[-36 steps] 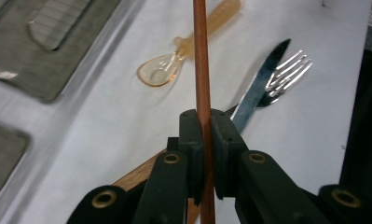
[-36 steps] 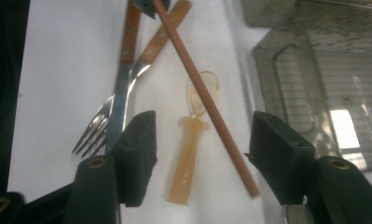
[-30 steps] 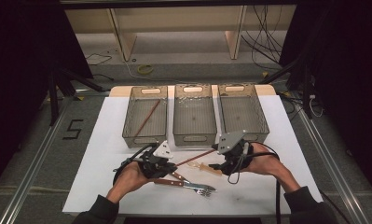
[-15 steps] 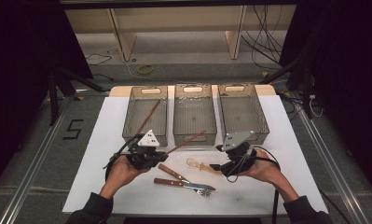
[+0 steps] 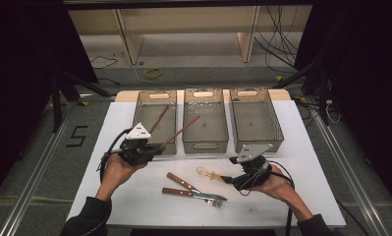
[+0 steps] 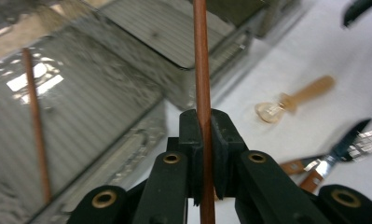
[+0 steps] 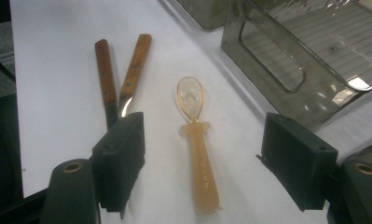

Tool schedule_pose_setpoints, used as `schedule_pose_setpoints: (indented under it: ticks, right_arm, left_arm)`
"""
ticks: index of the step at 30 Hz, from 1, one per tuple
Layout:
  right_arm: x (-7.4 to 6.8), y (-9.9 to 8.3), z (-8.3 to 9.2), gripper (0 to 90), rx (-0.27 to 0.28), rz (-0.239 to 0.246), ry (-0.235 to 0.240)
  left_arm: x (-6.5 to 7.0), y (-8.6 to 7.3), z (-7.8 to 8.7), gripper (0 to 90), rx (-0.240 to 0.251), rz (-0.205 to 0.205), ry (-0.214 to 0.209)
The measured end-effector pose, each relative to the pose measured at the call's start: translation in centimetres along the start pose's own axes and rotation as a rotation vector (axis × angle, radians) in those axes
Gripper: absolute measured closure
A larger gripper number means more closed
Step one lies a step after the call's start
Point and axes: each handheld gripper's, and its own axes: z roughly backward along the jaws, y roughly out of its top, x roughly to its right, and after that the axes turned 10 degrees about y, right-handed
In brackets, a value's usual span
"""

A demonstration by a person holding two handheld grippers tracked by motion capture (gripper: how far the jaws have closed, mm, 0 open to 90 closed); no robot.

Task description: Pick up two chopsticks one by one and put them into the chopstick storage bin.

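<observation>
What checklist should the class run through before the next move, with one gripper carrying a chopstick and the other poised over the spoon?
1. Left gripper shut firmly on the chopstick: ok, the stick is clamped between the jaws.
2. Chopstick lined up over the left bin, where another chopstick already lies: not ok, its tip reaches toward the middle bin.
3. Right gripper open wide enough: ok, its jaws have just been opening and stand apart.
4. Spoon centred between the jaws: ok, the handle lies between them, untouched.
5. Knife and fork clear of the jaws: cannot tell, they lie close beside one jaw.
</observation>
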Motion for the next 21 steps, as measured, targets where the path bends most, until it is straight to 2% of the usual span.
schedule_pose_setpoints:
  ticks: [5, 9, 16, 21]
  right_arm:
    - [-0.1, -0.3, -0.3, 30.5, -0.009, -0.007, -0.005]
    - [-0.1, -0.5, -0.4, 29.2, -0.010, -0.015, -0.004]
    - [-0.1, -0.7, -0.7, 28.2, -0.016, -0.021, -0.005]
    - [-0.1, -0.7, -0.7, 28.2, -0.015, -0.019, -0.001]
  left_arm:
    - [-2.1, 0.2, -0.7, 84.0, 0.009, 0.068, 0.039]
    - [-3.5, 0.7, -1.1, 84.0, 0.012, 0.103, 0.067]
    - [-5.5, 1.7, -2.2, 84.0, 0.004, 0.144, 0.109]
    - [-6.6, 2.0, -3.5, 84.0, -0.021, 0.167, 0.134]
